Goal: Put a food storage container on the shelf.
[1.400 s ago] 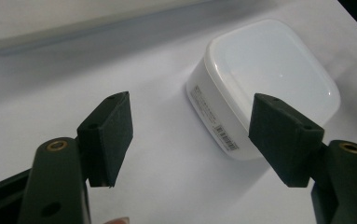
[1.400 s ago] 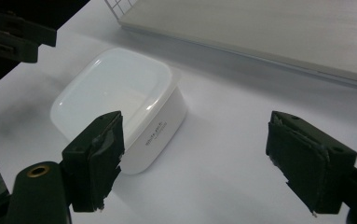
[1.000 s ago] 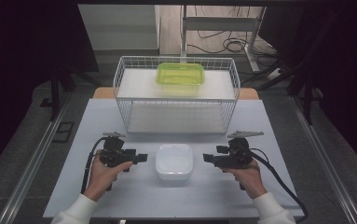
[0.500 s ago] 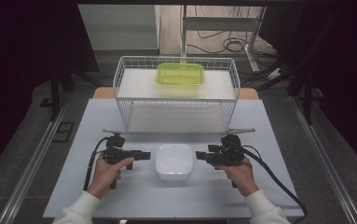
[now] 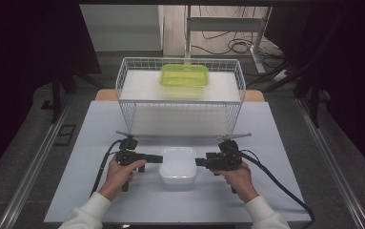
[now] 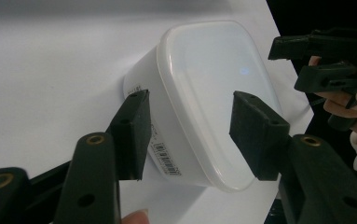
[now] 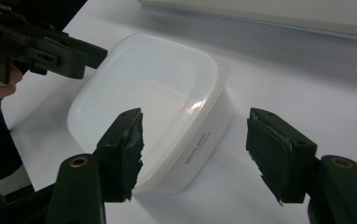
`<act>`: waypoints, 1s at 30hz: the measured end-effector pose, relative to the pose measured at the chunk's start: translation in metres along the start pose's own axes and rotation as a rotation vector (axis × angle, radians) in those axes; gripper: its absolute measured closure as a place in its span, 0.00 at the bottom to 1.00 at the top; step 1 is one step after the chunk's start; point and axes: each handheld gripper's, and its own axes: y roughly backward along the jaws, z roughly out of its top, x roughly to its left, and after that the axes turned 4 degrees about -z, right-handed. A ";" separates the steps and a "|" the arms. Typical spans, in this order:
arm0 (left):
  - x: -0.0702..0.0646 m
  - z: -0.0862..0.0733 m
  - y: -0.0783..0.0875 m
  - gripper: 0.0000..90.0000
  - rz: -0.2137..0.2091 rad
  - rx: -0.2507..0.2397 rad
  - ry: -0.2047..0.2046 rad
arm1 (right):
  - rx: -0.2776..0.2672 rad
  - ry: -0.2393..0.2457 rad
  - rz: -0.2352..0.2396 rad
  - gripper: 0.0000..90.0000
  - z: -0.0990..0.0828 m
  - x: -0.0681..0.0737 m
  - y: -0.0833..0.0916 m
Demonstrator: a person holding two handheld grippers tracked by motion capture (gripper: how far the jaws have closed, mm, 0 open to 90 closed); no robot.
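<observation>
- both hands have drawn inward since a second ago, and the jaws of each hand-held gripper have just been closing.
- left hand-held gripper [image 5: 157, 159] is released, its jaws straddling the left edge of the white lidded container [image 5: 178, 164], not pressing.
- right hand-held gripper [image 5: 200, 162] is likewise released, straddling the right edge.
- step in hand: a two-sided grasp; next calls for clamping both edges evenly.
- container sits on the bench [image 5: 285, 157], before the wire basket [image 5: 180, 102].

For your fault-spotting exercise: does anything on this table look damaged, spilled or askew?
One thing: the right claw's pads look ragged and chipped along their edges. The white lidded container sits flat, closed and unspilled.
</observation>
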 end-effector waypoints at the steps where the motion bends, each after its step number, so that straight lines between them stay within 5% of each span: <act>1: 0.000 0.000 -0.001 0.54 0.002 0.001 0.003 | 0.003 -0.008 0.005 0.41 0.000 -0.001 -0.001; 15: 0.004 -0.005 -0.003 0.62 -0.032 0.019 0.022 | 0.046 -0.103 0.077 0.47 -0.001 -0.005 -0.019; 23: 0.005 -0.006 -0.005 0.71 -0.069 0.035 0.043 | 0.070 -0.141 0.114 0.60 -0.003 -0.005 -0.024; 30: 0.005 -0.007 -0.003 0.75 -0.063 0.030 0.051 | 0.068 -0.181 0.104 0.68 -0.004 -0.005 -0.022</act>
